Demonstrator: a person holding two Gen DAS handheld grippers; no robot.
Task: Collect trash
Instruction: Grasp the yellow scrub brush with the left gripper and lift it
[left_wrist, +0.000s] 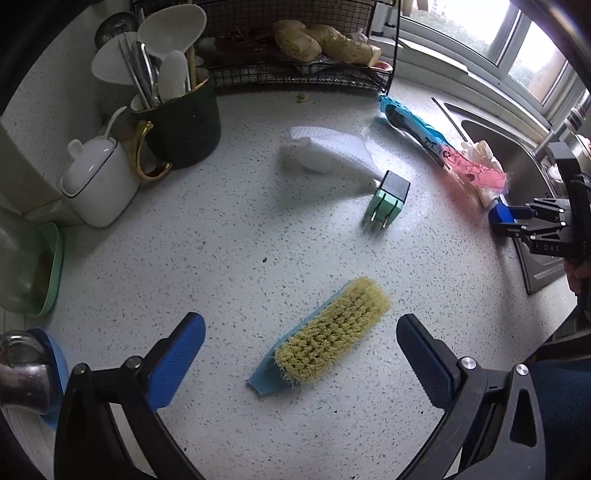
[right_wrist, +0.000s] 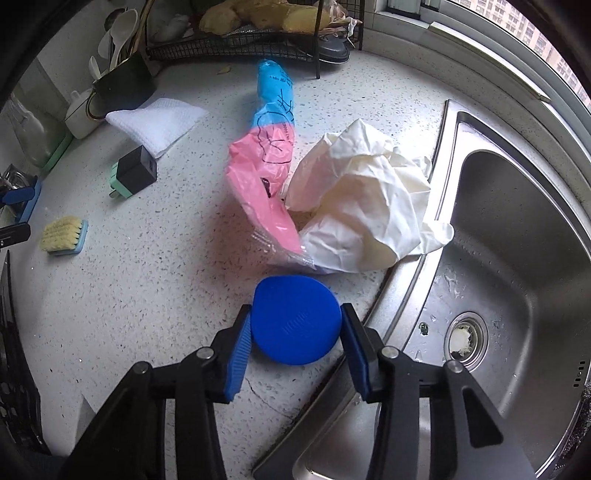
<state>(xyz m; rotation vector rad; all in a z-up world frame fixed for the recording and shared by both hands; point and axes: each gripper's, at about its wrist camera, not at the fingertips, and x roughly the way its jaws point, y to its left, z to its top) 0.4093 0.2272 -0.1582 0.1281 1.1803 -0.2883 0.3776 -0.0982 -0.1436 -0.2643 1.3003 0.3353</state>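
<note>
Speckled white counter (right_wrist: 147, 295) runs beside a steel sink (right_wrist: 517, 258) under a window. On it, at the sink's edge, lies a round blue lid (right_wrist: 295, 325), and the right hand-held gripper (right_wrist: 295, 332) has its 2 blue pads at the lid's 2 sides; the left pad touches the lid, while at the right pad I cannot tell whether there is contact. Just behind the lid lie a crumpled cream glove (right_wrist: 369, 206) and a pink and blue plastic bag (right_wrist: 266, 162), touching each other. Farther left are a black and green plug adapter (left_wrist: 388, 201), a white cloth (left_wrist: 325, 155) and a yellow scrub brush (left_wrist: 332, 332). The left hand-held gripper (left_wrist: 301, 350) hangs over the brush with its jaws wide and nothing between the pads. A dark utensil cup (left_wrist: 184, 122) and a wire rack (left_wrist: 303, 44) stand at the back.
</note>
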